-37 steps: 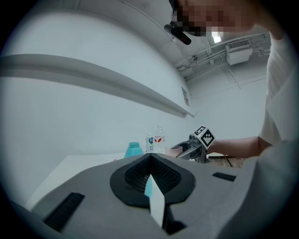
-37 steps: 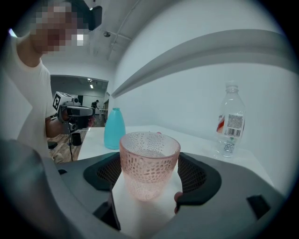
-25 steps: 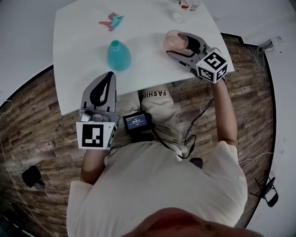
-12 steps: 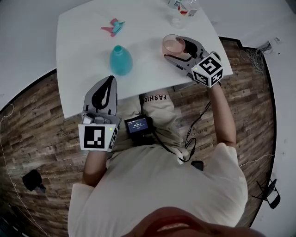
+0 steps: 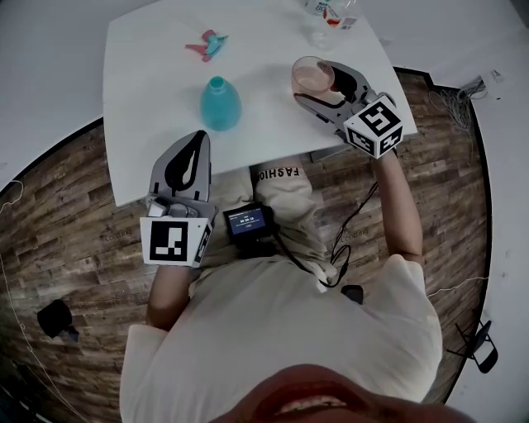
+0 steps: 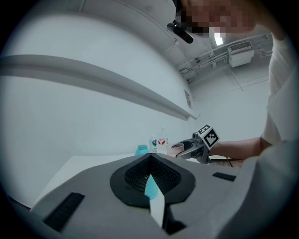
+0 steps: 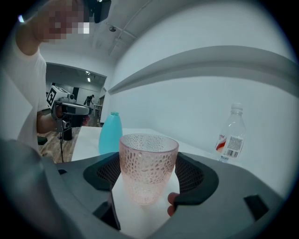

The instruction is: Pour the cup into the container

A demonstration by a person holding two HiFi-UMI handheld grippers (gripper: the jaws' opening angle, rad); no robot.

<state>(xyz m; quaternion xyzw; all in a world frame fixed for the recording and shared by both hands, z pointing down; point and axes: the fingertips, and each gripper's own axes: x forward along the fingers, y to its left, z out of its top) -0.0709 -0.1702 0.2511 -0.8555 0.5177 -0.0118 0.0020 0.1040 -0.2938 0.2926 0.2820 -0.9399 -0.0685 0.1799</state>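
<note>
A pink dimpled cup stands upright between the jaws of my right gripper near the white table's right edge. In the right gripper view both pads press the sides of the cup, so the right gripper is shut on it. The teal narrow-necked container stands on the table to the cup's left, also visible as the teal container beyond the cup. My left gripper hovers at the table's near edge, shut and empty, and its closed tip points toward the container.
The white table carries a pink and teal small object at the far side and a clear water bottle at the far right. A small screen device hangs at the person's waist. Wooden floor surrounds the table.
The right gripper with the cup has shifted slightly left, toward the teal container. The left gripper has stayed about where it was.
</note>
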